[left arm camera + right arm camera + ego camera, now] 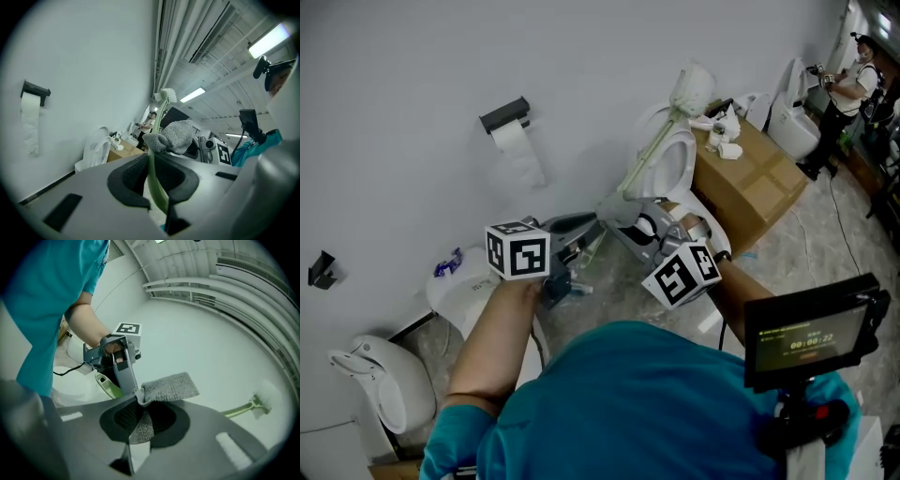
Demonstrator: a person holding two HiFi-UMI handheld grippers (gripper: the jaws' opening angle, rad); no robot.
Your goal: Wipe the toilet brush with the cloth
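The toilet brush has a pale green handle (649,150) and a white bristle head (694,86), and it slants up to the right in front of the wall. My left gripper (577,232) is shut on the handle's lower end (157,187). My right gripper (630,223) is shut on a grey cloth (168,386). It holds the cloth (173,135) against the handle just beyond the left jaws. In the right gripper view the brush head (265,397) shows far right. The left gripper (117,357) is straight ahead of it.
A toilet roll (514,136) hangs on the white wall. A white toilet (675,159) stands behind the brush, next to a cardboard box (755,183) with small items on top. A white lidded bin (384,375) is at lower left. A person (853,89) stands far right.
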